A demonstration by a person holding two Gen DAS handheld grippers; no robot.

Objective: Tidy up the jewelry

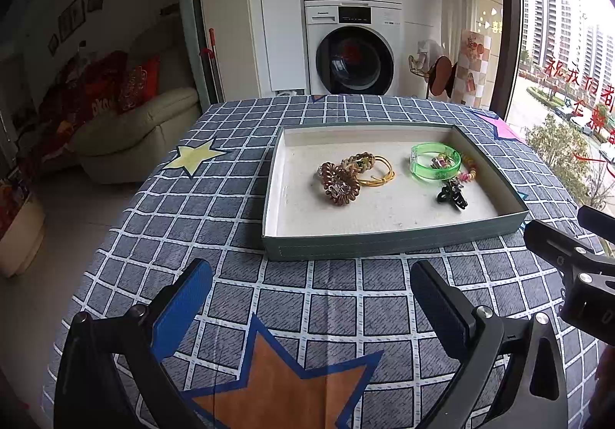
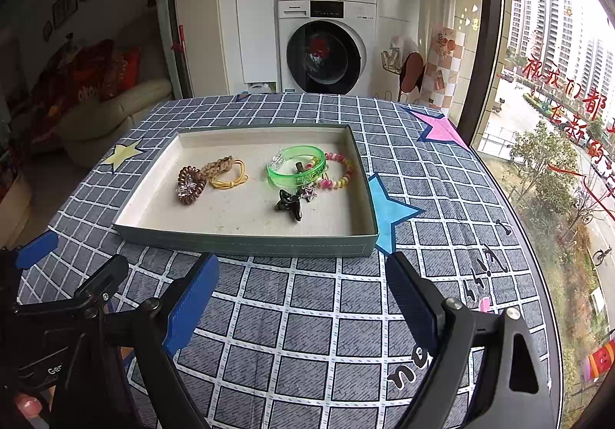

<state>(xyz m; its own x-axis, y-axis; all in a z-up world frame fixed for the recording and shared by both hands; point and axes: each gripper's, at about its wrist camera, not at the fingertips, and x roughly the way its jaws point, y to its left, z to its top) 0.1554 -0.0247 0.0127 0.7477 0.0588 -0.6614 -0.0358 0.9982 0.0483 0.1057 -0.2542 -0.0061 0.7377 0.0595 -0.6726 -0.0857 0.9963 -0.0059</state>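
Observation:
A shallow green-grey tray point(image 1: 384, 242) point(image 2: 246, 241) with a pale lining sits on the checked tablecloth. Inside lie a brown spiral hair tie point(image 1: 338, 183) point(image 2: 191, 185), a braided band with a yellow elastic point(image 1: 374, 168) point(image 2: 230, 173), a clear green bangle point(image 1: 434, 162) point(image 2: 298, 168), a beaded bracelet point(image 1: 471, 169) point(image 2: 342, 169) and a black claw clip point(image 1: 453, 194) point(image 2: 289, 204). My left gripper point(image 1: 311, 298) hovers open in front of the tray, nothing between its blue pads. My right gripper point(image 2: 303, 294) is likewise open and empty before the tray's near wall.
The tablecloth point(image 1: 346, 313) point(image 2: 307, 313) bears star patches. The right gripper's body point(image 1: 576, 267) shows at the left wrist view's right edge. Behind the table stand stacked washing machines point(image 1: 353, 56) point(image 2: 326, 52), a sofa point(image 1: 134, 129) at left and a window point(image 2: 557, 83) at right.

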